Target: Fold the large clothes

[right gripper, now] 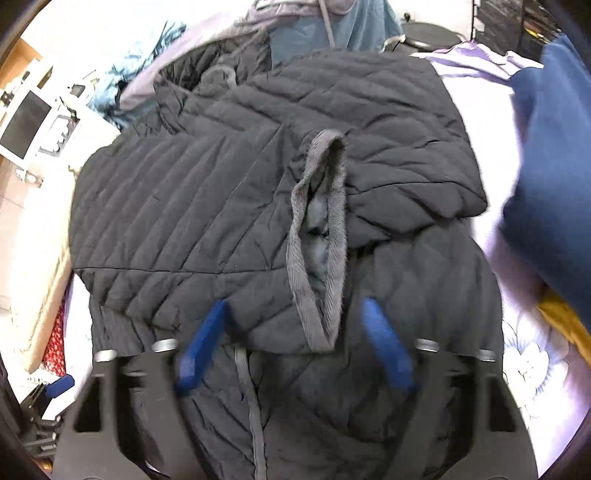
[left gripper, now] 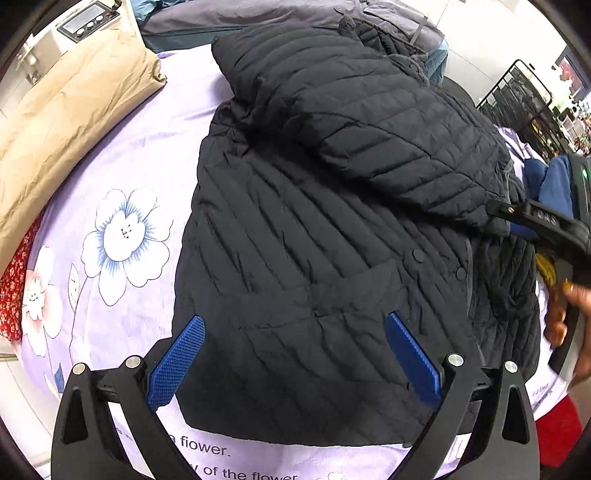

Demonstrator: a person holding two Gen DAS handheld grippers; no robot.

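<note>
Fingers point(left gripper: 177, 363) spread above lilac flowered bedsheet point(left gripper: 122, 177), black jacket point(left gripper: 332, 221)

One black quilted jacket point(left gripper: 314, 229); one tan cushion point(left gripper: 70, 122); two tools point(left gripper: 295, 354), point(right gripper: 295, 347); perhaps three printed flowers point(left gripper: 125, 236).

the jacket point(left gripper: 314, 229) lies on the bed sheet point(left gripper: 122, 177), with one sleeve point(left gripper: 369, 110) folded across its far part. a pillow point(left gripper: 70, 122) lies on the sheet, left of the jacket. more clothes point(left gripper: 258, 18) are piled on the far side, behind the jacket. a metal rack point(left gripper: 517, 96) stands far right.
</note>
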